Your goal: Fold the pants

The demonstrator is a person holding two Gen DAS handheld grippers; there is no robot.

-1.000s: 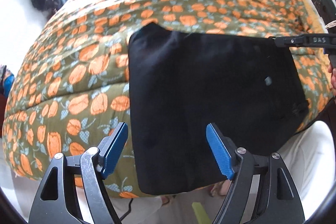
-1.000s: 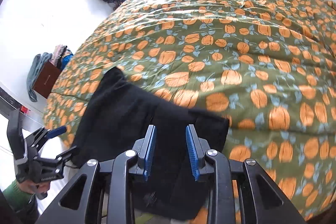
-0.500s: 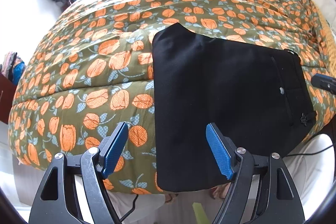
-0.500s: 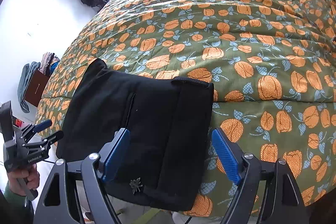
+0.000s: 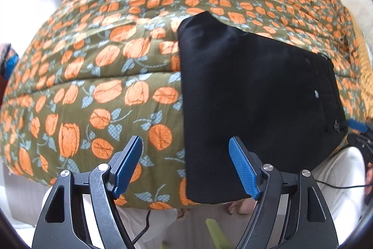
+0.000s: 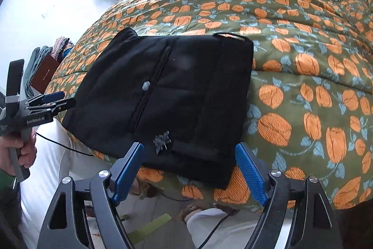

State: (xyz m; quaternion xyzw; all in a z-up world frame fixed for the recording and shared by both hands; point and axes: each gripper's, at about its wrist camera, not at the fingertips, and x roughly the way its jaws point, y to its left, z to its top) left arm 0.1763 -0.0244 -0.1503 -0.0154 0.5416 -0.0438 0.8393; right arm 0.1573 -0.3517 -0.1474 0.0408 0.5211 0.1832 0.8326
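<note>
Black pants (image 6: 167, 95) folded flat at near edge of quilted bed (image 6: 303, 57); near hem droops over edge. Left gripper (image 5: 185, 163) and right gripper (image 6: 188, 169) fingers wide apart, holding nothing

Folded black pants (image 6: 167, 95) lie on the quilt (image 6: 303, 43); right claw (image 6: 190, 169) gapes wide — holding nothing.

Both the left claw (image 5: 185, 165) and the right claw (image 6: 190, 170) hang with jaws spread wide, gripping nothing.
</note>
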